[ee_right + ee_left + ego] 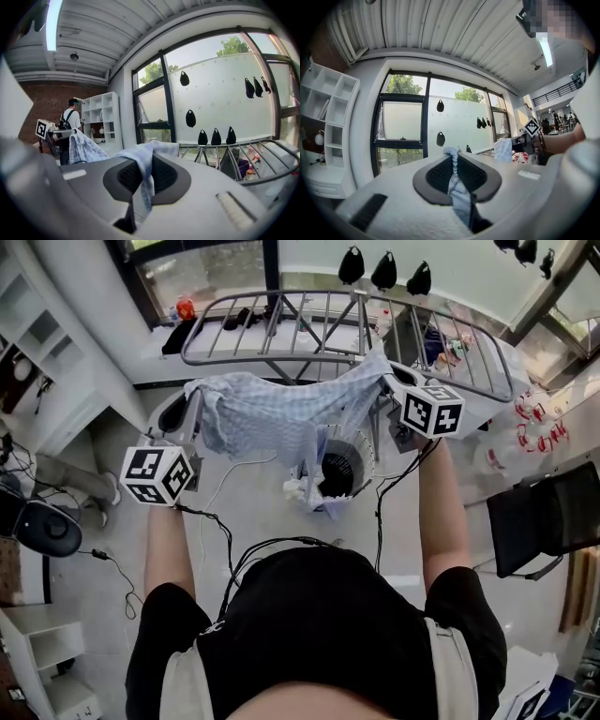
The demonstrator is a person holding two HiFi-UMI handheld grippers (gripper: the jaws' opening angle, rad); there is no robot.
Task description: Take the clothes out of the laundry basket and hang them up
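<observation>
While aloft, garment [281,418] before drying rack [361,324]

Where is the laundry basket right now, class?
In the head view the laundry basket stands on the floor near the centre, partly under the blue checked garment, just this side of the drying rack.

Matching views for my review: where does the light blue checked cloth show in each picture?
Head view: light blue checked cloth, upper centre, spread wide.
Left gripper view: cloth lower centre, clamped between the jaws.
Right gripper view: same, centre.
Shared landmark: black teardrop shapes on window.
</observation>
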